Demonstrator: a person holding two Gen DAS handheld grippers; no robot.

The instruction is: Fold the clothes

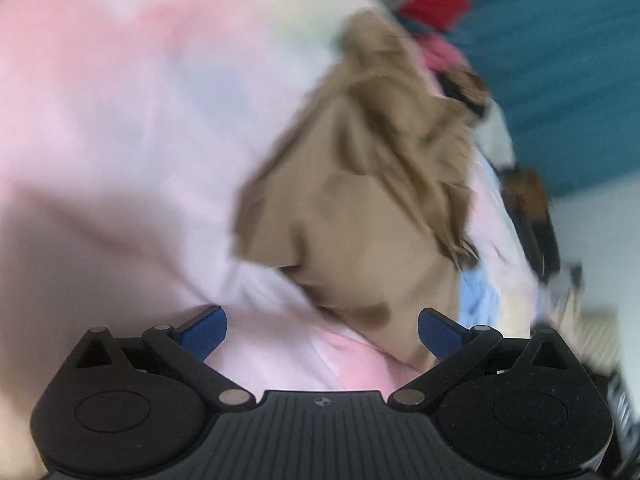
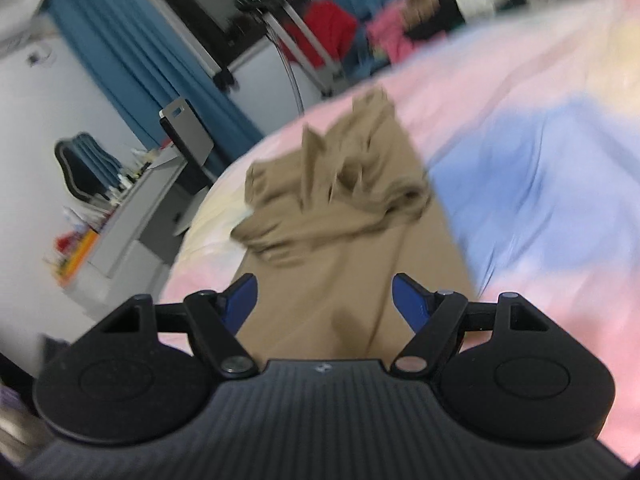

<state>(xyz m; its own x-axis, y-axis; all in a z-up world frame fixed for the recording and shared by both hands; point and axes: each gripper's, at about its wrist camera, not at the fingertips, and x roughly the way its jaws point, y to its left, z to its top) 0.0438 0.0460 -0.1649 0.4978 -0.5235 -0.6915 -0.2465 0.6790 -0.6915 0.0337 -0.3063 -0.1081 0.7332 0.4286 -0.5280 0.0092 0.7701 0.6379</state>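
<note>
A crumpled tan garment (image 1: 360, 184) lies on a pastel bedspread (image 1: 120, 120), with more clothes (image 1: 436, 4) heaped at the bed's far edge before a blue curtain (image 1: 560, 60). The left gripper (image 1: 322, 330) and right gripper (image 2: 324, 300) both hang over it, jaws wide, holding nothing. Only the right wrist view shows a desk (image 2: 132, 208) and chair (image 2: 82, 164) beside the bed.

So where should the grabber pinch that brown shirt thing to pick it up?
Probably the flat near edge of the tan garment, which already lies between the open right gripper. Come in low from the near side: that part is smooth, while the far end is bunched up on the pastel bedspread.
</note>
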